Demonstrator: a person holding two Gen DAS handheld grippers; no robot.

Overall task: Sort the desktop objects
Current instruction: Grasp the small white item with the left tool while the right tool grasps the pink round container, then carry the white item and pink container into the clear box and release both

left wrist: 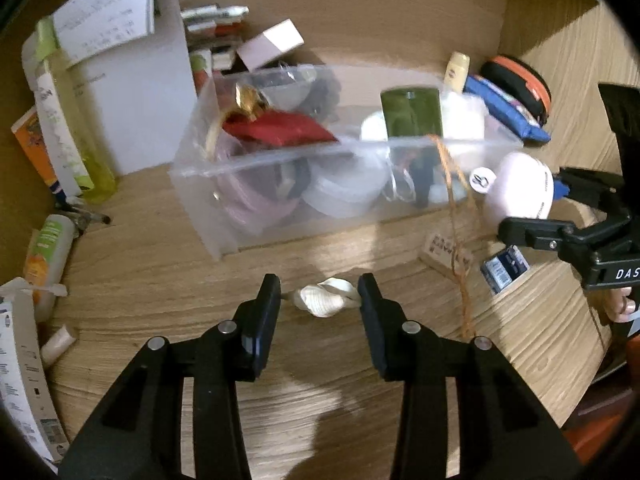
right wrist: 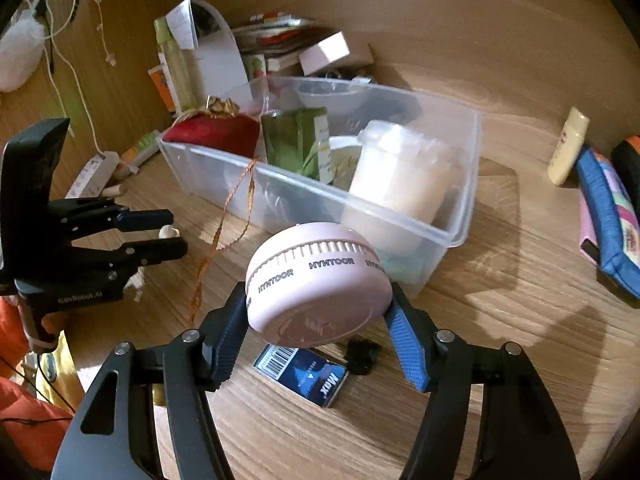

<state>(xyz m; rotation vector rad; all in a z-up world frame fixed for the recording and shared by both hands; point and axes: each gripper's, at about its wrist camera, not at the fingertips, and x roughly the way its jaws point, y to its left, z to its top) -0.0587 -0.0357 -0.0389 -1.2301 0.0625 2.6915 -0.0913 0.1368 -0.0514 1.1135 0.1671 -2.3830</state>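
- Above the worktop (right wrist: 500, 300), our right tongs (right wrist: 316, 316) grip a pink round case (right wrist: 316, 288), near the clear bin (right wrist: 464, 184).
- Our left tongs (left wrist: 320, 300) stand spread around a white shell (left wrist: 326, 300), not clamping it.
- We advise carrying the case level over the bin's rim before releasing, clear of the dangling orange string (right wrist: 236, 208).

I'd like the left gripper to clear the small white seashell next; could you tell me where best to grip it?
Grip the seashell across its widest middle, coming from above with the left gripper open astride it. It lies flat on the desk, long axis running between the fingers, so turning the wrist to pinch its narrower width may hold better.
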